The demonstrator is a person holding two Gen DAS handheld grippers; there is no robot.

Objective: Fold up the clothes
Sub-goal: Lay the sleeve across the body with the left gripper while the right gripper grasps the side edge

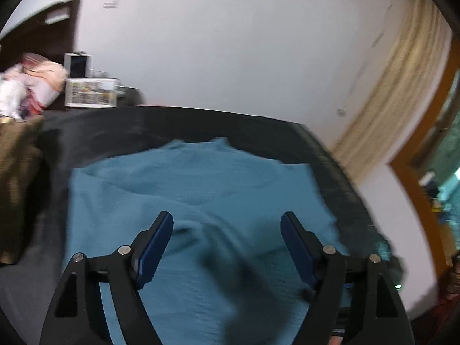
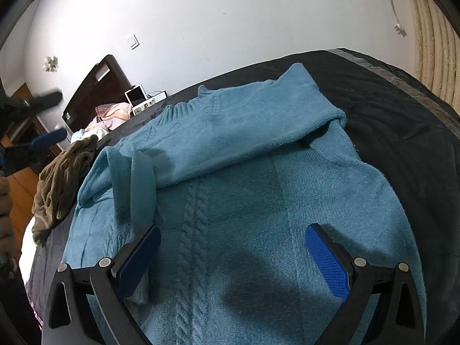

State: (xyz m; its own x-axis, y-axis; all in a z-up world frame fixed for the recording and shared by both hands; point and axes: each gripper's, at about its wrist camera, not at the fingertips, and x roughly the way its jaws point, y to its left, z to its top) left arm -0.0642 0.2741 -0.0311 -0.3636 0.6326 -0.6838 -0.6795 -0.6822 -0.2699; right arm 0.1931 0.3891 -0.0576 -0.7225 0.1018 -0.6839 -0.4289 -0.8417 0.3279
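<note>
The right gripper (image 2: 233,238) hangs with its jaws spread wide and nothing between them, its ridged blue rubber pads (image 2: 327,261) above the lower body of the teal cable-knit sweater (image 2: 258,189). The left gripper (image 1: 227,230) is likewise wide apart and empty over the same garment; its view is smeared with motion blur, so whether its pads touch the wool cannot be told.

The sweater lies spread on the dark charcoal bedspread (image 2: 402,120), its knit fuzzy and thick, with a raised braided cable running up the middle of the front. One sleeve (image 2: 253,120) is folded across the chest in a broad diagonal band with a soft rounded fold at the right shoulder; the other sleeve's cuff (image 2: 138,184) is doubled over near the left edge, just ahead of the right gripper's left finger.

To the right of the sweater the bedspread is bare out to a grey seam band (image 2: 371,63) near the mattress edge. To the left a crumpled olive-brown fleece garment (image 2: 63,181) sits just beside the sweater's hem side. Farther off are a pale pink bundle of cloth (image 2: 112,115), a dark wooden headboard (image 2: 95,92) and the plain white wall (image 2: 230,23). Ribbed cream curtains (image 2: 431,46) hang at the far right.
</note>
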